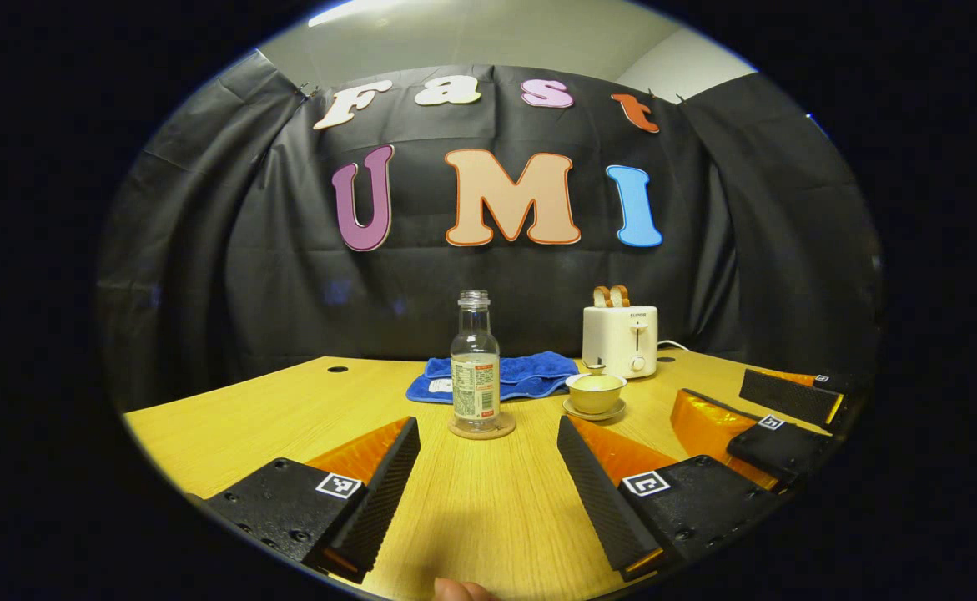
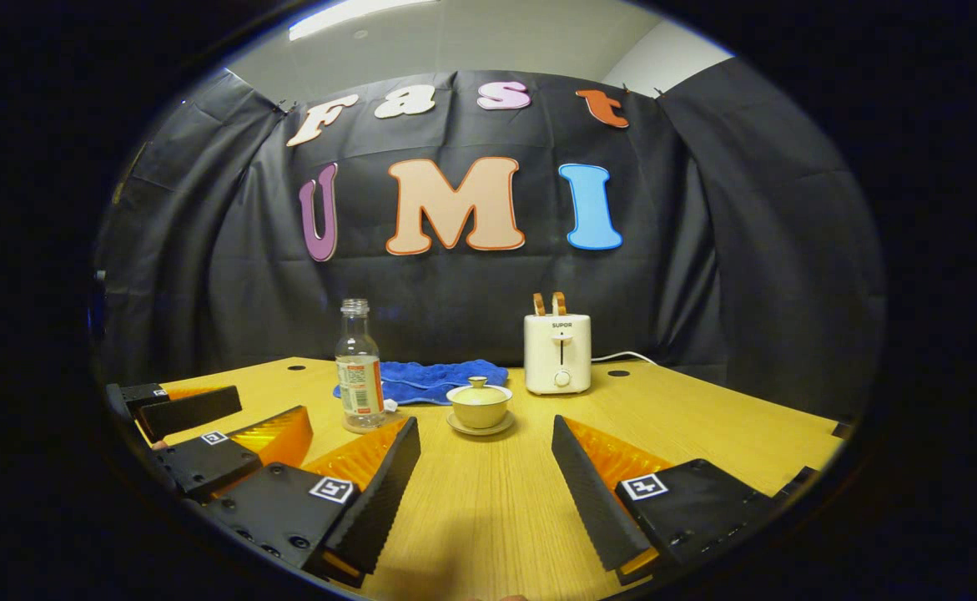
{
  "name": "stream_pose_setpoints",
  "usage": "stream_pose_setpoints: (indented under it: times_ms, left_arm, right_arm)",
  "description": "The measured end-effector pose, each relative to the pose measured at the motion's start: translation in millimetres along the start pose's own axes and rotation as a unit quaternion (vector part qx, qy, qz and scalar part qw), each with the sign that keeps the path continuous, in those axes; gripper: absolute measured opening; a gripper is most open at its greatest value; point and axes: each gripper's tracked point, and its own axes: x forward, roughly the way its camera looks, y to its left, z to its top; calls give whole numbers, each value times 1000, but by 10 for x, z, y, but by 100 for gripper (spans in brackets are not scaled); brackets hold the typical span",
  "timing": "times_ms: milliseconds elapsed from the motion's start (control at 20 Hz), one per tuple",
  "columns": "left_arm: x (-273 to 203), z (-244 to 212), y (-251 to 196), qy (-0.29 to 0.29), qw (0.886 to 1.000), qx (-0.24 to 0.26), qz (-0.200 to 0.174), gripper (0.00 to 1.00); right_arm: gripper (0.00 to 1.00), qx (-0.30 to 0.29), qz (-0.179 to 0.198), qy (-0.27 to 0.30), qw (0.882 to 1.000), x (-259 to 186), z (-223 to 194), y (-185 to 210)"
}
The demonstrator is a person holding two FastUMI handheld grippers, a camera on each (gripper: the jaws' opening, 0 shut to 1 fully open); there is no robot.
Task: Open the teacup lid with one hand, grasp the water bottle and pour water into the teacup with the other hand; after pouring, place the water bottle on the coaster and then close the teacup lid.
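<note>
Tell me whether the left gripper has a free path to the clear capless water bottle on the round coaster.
Probably yes. The left gripper is open and aimed at the clear water bottle on its round coaster, with only bare wooden table between. The lidded teacup sits off to one side.

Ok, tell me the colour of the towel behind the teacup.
Blue towel, clearest in the left gripper view.
</note>
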Motion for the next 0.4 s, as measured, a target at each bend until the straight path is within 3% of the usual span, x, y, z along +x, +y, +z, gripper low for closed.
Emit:
stream_pose_setpoints:
  times_ms: [400]
  left_arm:
    - [-23,8,-15,1,1000,-1,4,95]
  right_arm:
    - [99,1,-1,0,1000,-14,7,-19]
